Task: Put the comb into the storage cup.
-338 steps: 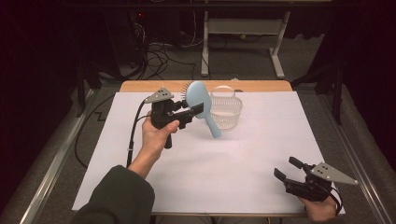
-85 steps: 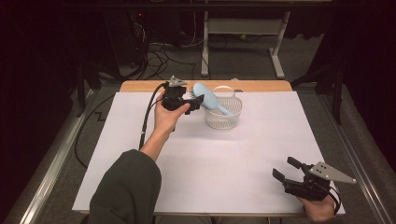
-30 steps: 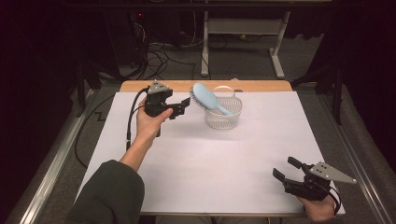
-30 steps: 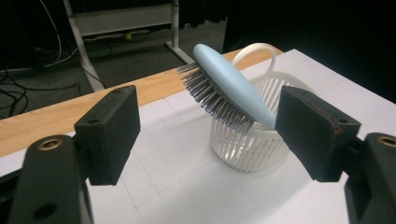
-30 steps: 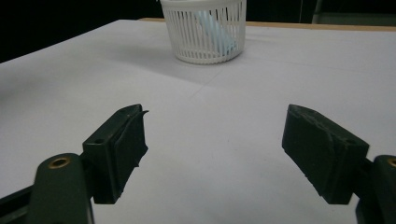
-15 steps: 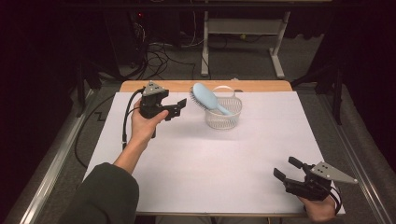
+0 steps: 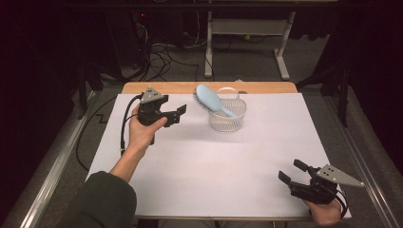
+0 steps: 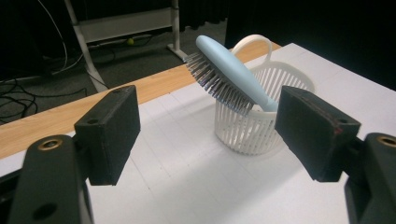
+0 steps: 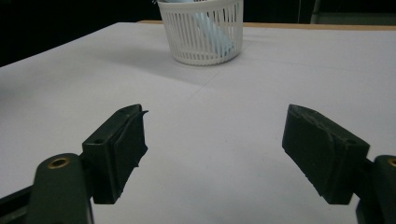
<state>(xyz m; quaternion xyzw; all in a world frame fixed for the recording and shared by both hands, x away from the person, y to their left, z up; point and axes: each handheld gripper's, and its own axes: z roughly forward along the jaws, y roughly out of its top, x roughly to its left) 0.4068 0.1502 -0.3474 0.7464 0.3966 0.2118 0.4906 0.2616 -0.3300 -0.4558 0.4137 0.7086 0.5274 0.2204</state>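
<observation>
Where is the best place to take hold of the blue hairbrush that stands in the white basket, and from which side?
Probably the brush head: the hairbrush leans handle-down in the basket, so only its head rises above the rim, tilted toward the left hand-held gripper. Come from that side, above the rim, with jaws closing on the head's two narrow edges, not bristles.

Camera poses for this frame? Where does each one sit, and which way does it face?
High view: above the person's side, facing forward and down on the table; both forearms, left hand-held gripper, right hand-held gripper.
Left gripper view: on that gripper, facing the hairbrush in the white basket; own open jaws.
Right gripper view: low over the table, facing the basket; own open jaws.
Shared: all three see the basket.
</observation>
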